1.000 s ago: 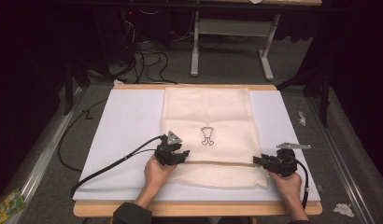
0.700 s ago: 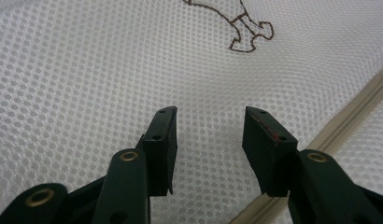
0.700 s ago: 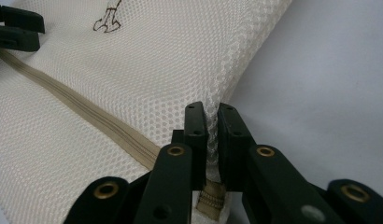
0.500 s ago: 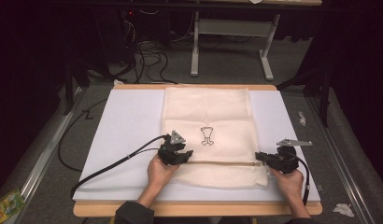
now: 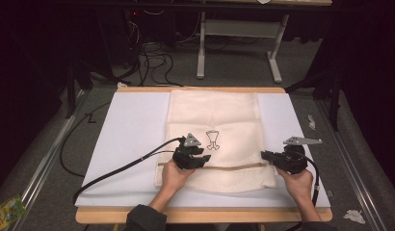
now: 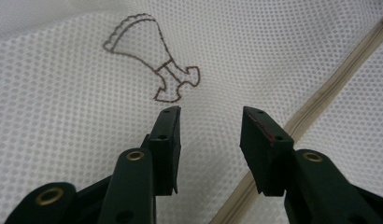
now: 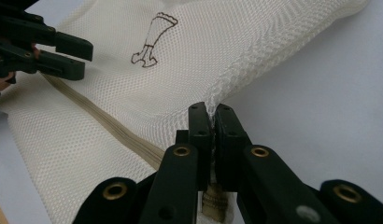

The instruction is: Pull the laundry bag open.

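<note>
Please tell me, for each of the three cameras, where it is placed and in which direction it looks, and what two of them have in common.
High view: above the near table edge, looking forward and down on the mesh bag; both forearms, left gripper, right gripper.
Left gripper view: on that gripper, along its open jaws over the mesh.
Right gripper view: along jaws pinched on the bag's edge.
Shared: the brown embroidered figure and zipper.

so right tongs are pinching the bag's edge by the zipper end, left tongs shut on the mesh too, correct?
Not quite. The left tongs are open above the bag, gripping nothing, as the left gripper view shows. The right tongs do pinch the bag's edge by the zipper end.
</note>
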{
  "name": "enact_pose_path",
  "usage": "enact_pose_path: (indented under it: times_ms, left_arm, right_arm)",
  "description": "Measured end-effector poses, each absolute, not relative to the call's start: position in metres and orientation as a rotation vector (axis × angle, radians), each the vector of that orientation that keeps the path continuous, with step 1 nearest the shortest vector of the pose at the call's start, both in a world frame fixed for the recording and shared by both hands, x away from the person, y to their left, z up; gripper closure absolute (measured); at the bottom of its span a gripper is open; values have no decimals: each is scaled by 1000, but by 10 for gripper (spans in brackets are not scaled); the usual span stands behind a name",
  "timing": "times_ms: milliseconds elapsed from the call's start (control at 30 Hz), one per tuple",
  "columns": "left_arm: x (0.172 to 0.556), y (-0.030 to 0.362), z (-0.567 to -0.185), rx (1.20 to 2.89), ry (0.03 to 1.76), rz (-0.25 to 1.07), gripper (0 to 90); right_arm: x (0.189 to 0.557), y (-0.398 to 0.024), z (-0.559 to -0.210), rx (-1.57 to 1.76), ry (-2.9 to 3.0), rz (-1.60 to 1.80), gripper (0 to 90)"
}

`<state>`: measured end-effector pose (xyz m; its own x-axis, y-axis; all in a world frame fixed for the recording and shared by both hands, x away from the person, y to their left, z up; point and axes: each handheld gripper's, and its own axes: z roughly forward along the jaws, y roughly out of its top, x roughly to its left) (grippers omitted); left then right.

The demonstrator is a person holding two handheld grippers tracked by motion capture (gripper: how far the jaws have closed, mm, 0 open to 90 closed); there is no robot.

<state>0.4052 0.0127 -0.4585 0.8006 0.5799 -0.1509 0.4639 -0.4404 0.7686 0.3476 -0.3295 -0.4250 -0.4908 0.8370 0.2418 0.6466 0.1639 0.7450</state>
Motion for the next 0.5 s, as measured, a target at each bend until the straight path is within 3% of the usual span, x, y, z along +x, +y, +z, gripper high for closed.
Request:
enact_pose_path:
  times_ms: [233,500]
  left_arm:
    - [400,-3,-447,2074,717,121,591]
    - [391,-26,-441,2095,635,153,611]
  right_arm:
    - [349,-325,-423,1434,2231,1223,883]
    - [349,-324,-422,1426,2233,1221,883]
